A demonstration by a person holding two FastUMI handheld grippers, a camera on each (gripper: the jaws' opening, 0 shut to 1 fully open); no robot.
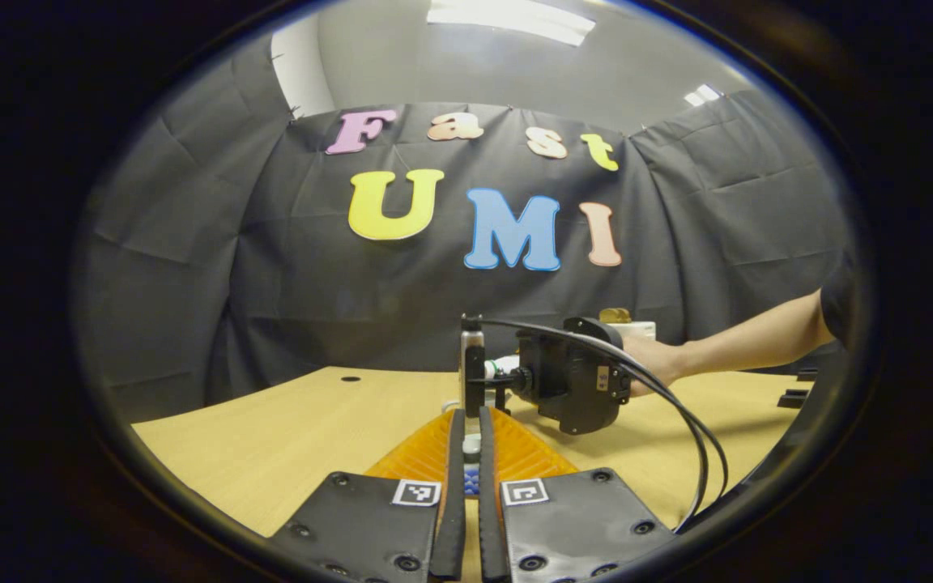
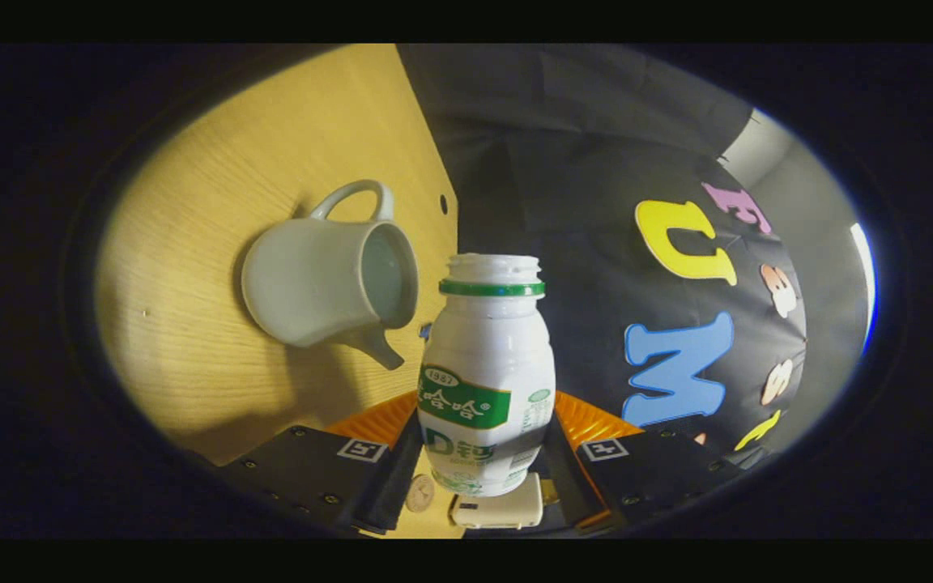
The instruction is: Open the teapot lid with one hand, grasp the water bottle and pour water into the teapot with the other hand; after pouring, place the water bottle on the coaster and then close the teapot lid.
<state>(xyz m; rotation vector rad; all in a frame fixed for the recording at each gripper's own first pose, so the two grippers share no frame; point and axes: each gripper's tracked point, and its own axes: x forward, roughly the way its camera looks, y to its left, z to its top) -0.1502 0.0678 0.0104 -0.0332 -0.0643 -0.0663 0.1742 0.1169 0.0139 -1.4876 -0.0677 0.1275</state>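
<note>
The white plastic water bottle (image 2: 487, 380) with a green neck ring and green label, its cap off, sits clamped between the two fingers (image 2: 395, 478) of the right gripper (image 2: 483, 465), which press on its lower body from either side. In the right gripper view the table looks turned on its side, so the bottle appears to be tipped over. Its open mouth lies just beside the rim of the pale glazed ceramic teapot (image 2: 329, 283), which stands lidless on the light wooden table (image 2: 191, 356), its loop handle on the side away from the bottle and its short spout pointing toward the gripper. The inside of the teapot is visible through its wide opening; whether it holds water I cannot tell.

In the left gripper view, the left gripper (image 1: 471, 453) has its fingers (image 1: 454, 486) drawn nearly together on a small pale thing, too hidden to identify. Beyond the fingertips, over the table, is the dark body of the right gripper (image 1: 572, 380), held by a person's hand (image 1: 657, 360) with a bare forearm, a black cable (image 1: 677, 405) looping down from it.
</note>
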